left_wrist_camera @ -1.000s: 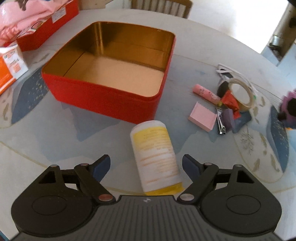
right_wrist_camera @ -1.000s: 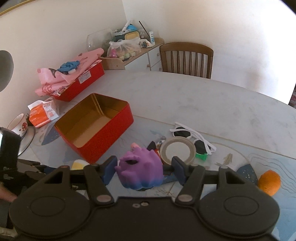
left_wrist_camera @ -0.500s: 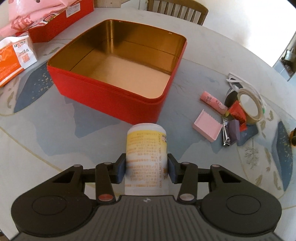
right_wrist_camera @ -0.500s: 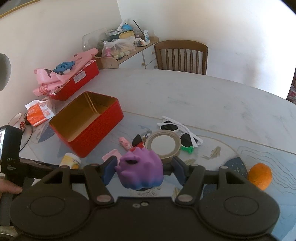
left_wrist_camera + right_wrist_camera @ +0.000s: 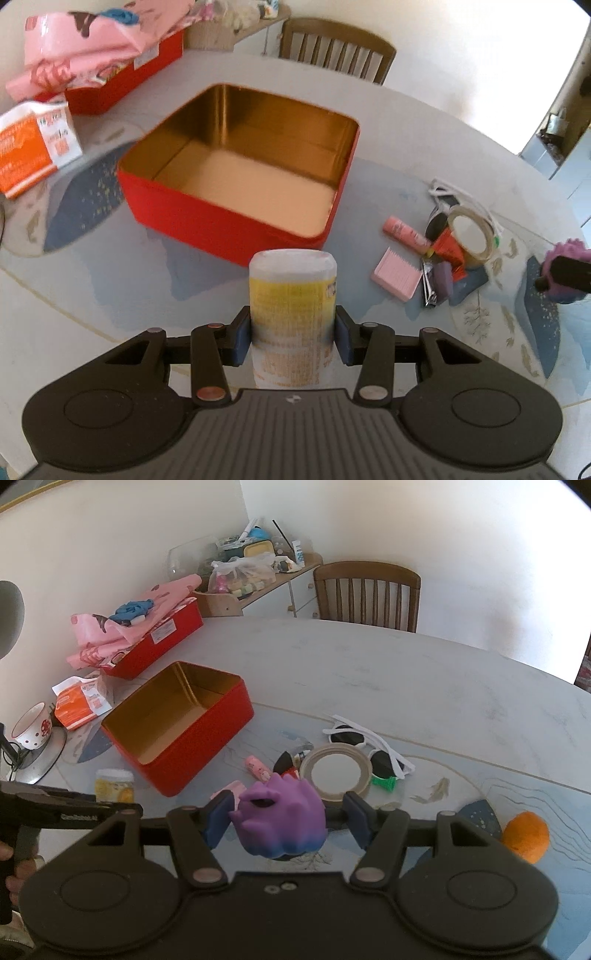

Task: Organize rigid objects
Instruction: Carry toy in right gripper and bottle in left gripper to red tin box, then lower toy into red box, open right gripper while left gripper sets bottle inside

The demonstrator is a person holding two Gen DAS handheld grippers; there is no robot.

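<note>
My left gripper is now clamped on the yellow-label bottle; a second ago its fingers stood wide apart with the bottle lying on its side in front of the red tin. Bottle now sits upright, just short of the tin's near wall. On the right wrist view, the purple toy is raised further above the table, tin now looks farther away.
</note>
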